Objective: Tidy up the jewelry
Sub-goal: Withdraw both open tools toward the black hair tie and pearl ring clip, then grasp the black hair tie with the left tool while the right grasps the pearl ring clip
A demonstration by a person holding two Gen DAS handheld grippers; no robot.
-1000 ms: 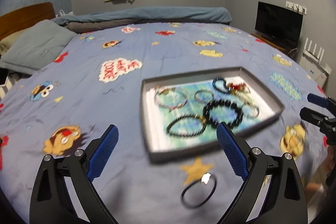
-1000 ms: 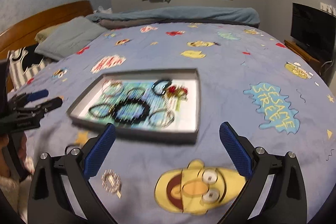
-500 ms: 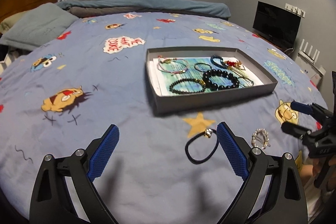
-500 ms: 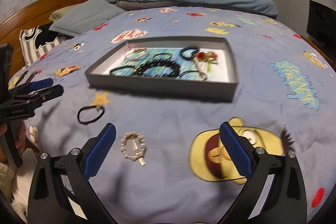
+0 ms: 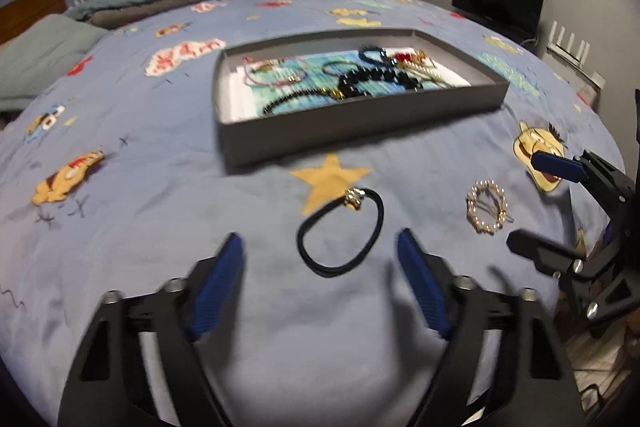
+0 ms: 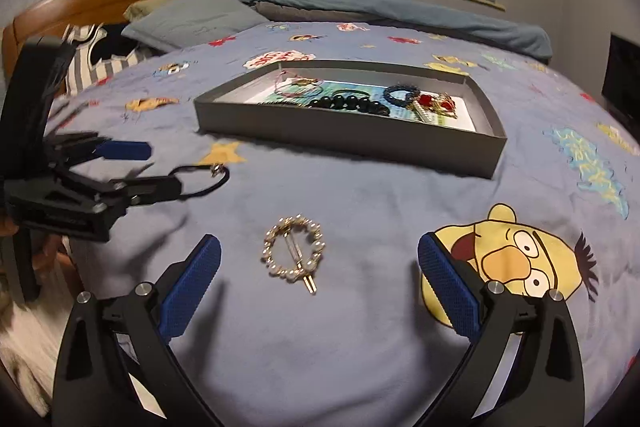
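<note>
My left gripper has just been closing, fingers not yet touching the black hair tie near the tray — centre it w/ pads low. Right gripper is spread wide before the pearl clip.

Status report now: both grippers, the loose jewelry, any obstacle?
Left gripper open, just been closing, around black hair tie. Right gripper open over pearl clip. Both outside tray. Nothing in the way.
</note>
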